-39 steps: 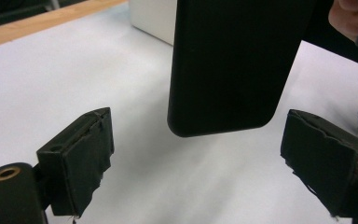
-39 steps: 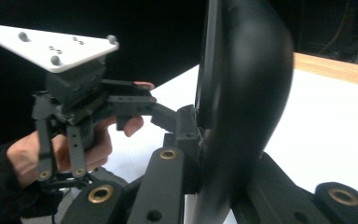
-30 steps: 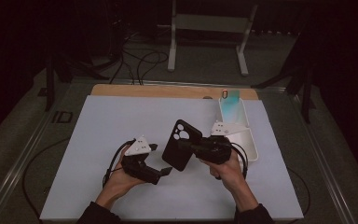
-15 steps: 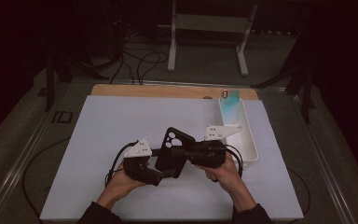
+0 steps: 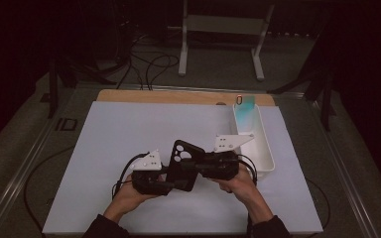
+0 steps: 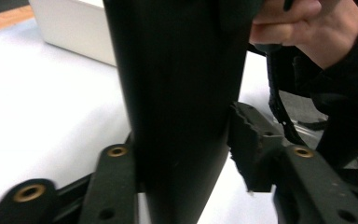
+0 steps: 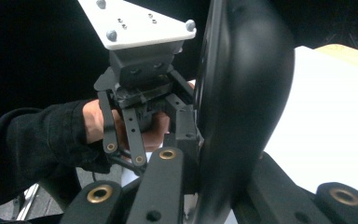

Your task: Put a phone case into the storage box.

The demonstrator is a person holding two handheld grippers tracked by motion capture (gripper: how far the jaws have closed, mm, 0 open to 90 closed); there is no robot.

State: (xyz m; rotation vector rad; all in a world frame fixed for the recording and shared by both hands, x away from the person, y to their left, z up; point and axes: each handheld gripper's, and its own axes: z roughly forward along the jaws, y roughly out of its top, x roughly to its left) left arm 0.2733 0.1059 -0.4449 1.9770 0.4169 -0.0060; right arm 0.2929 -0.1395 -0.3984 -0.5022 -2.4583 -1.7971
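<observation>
A black phone case [image 5: 182,158] with a camera cutout is held low over the white mat, between the two grippers. My right gripper [image 5: 194,167] comes in from the right and is shut on the case [image 7: 242,93]. From the left, my left gripper [image 5: 171,181] has its jaws on either side of the case [image 6: 177,93], and its pads [image 6: 247,144] press against it. The right gripper view shows the left gripper [image 7: 186,121] and the hand holding it just behind the case.
A white mat [image 5: 104,139] covers the table, with a wooden strip [image 5: 178,96] along its far edge. A long white bin [image 5: 264,148] stands at the right, a teal item [image 5: 245,105] at its far end. Cables and a stand lie beyond the table.
The right gripper has carried the case left and down to the left gripper. The two grippers now meet at the case, and the left jaws have closed on it.
</observation>
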